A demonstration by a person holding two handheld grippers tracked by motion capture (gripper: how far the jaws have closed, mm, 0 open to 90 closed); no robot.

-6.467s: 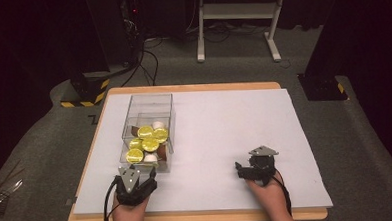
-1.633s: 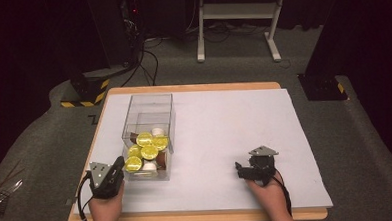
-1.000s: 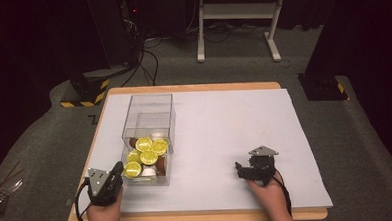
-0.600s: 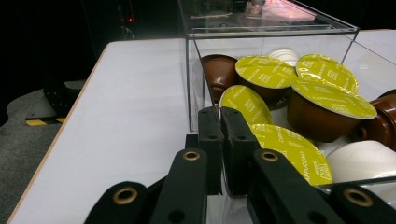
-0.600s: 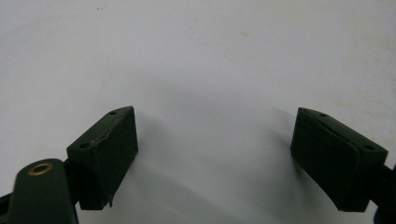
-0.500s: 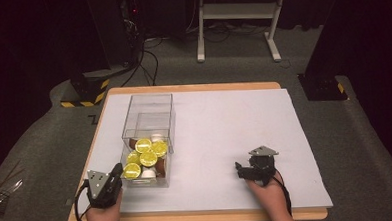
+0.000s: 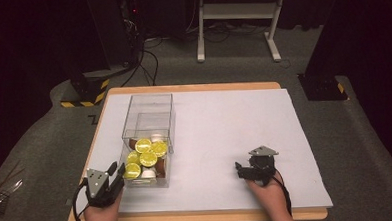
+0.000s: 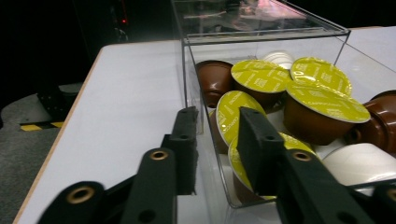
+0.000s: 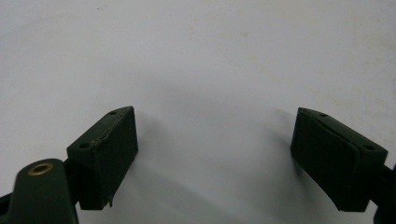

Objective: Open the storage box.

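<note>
White sheet over a wooden table [image 7: 193,88], dark room behind.

We see our left gripper [image 8: 217,135] with jaws that have just been opening, straddling the near left wall of the clear plastic box [image 8: 191,70] without pressing it; yellow-lidded brown coffee capsules [image 8: 322,109] lie just beyond its right jaw. Our right gripper [image 9: 215,156] rests wide open on bare sheet, well apart.

Your left gripper [image 8: 217,140] straddles the clear box [image 8: 198,88] wall; bare white table [image 9: 210,56] lies between your right jaws.
</note>
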